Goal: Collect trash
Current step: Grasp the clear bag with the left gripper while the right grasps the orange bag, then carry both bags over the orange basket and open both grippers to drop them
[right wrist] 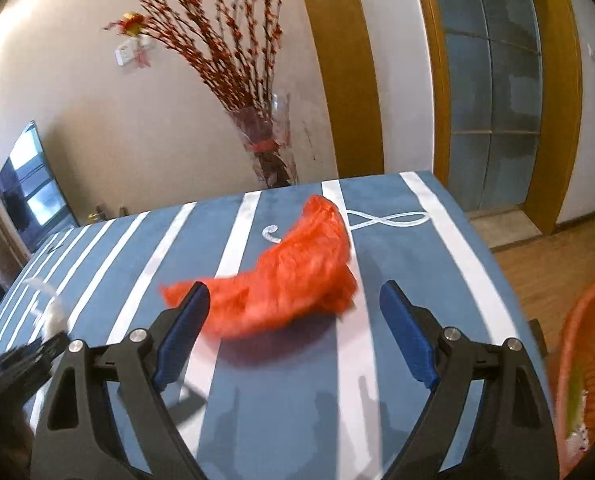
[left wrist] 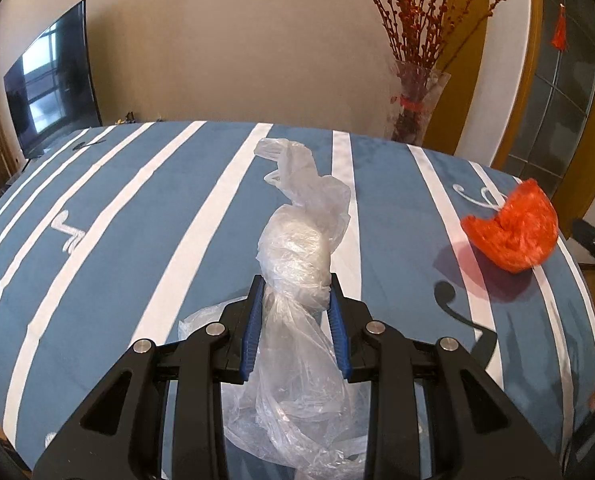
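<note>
The left tongs point(left wrist: 297, 312) are pinched on a clear plastic bag point(left wrist: 301, 248), the blue pads point(left wrist: 253, 332) pressing its crumpled neck from both sides; a wadded bulge of film stands up beyond the tips and loose film trails down beneath them toward the striped blue-and-white cloth covering the bench point(left wrist: 117, 240). The right tongs point(right wrist: 293, 312) stand spread wide with nothing between the pads, aimed at a crumpled orange-red plastic bag point(right wrist: 293, 276) that lies on the bench just ahead of the tips, near the bench's right-hand edge. To the right of that edge, lower down, an orange mesh waste basket point(right wrist: 577, 360) shows, with some scraps seemingly already inside. Both bags look very light, soft and thin, so I would expect them to collapse under the pads, slip if caught only by a single layer, and drift or snag while carried. The clear one seems securely taken at its bunched neck, where the film is thickest. For the orange-red one, the best hold is probably across its tall bunched middle, closing on several folds at once rather than on the thin tapering end at the left, which would likely slide free.
</note>
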Available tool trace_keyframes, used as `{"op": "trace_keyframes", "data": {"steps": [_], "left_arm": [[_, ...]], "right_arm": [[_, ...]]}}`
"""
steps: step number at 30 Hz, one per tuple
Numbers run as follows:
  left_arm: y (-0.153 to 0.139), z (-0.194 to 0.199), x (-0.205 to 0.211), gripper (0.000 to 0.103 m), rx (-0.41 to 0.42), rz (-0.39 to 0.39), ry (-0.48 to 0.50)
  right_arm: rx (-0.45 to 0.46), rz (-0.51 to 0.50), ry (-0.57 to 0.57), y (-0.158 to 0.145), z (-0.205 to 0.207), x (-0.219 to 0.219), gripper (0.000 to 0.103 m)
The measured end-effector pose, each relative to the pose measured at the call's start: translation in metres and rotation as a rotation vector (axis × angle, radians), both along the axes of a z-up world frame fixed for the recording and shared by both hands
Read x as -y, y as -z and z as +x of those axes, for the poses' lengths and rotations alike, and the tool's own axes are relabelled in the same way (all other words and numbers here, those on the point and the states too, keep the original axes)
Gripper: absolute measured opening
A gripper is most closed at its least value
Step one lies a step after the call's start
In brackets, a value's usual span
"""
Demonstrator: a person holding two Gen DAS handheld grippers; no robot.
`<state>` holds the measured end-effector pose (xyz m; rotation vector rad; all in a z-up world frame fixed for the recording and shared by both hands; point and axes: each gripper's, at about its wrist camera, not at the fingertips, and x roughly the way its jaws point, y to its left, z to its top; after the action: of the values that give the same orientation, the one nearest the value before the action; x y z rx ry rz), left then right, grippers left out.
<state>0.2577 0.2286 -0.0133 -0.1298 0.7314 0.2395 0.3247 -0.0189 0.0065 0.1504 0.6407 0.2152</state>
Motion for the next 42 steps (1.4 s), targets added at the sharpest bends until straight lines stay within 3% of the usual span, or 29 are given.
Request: {"op": "trace_keyframes", "data": {"steps": [4,5,8,10,17,27,42], "left_arm": [[-0.001,0.008,-0.004,0.030,0.009,0.000,0.010],[0.000,0.010,-0.004,0.030,0.010,0.000,0.014],[0.002,0.012,-0.002,0.030,0.005,-0.004,0.024],[0.002,0.011,0.000,0.030,0.005,-0.008,0.033],[0.000,-0.003,0.026,0.030,0.004,-0.021,0.084],[-0.020,-0.031,0.100,0.030,0.029,-0.024,0.228],[-0.047,-0.058,0.231,0.030,0.060,-0.023,0.468]], "right_arm": [[-0.096,0.015,0.028,0.018,0.034,-0.007,0.072],[-0.127,0.023,0.030,0.024,0.041,-0.008,0.063],[-0.198,0.022,0.007,0.040,0.046,-0.007,0.020],[-0.180,0.021,0.004,0.040,0.035,-0.001,0.012],[-0.097,-0.001,0.020,0.012,-0.035,0.040,0.009],[0.031,-0.046,0.157,-0.035,-0.141,0.122,0.009],[0.084,-0.014,0.344,-0.051,-0.213,0.223,0.009]]}}
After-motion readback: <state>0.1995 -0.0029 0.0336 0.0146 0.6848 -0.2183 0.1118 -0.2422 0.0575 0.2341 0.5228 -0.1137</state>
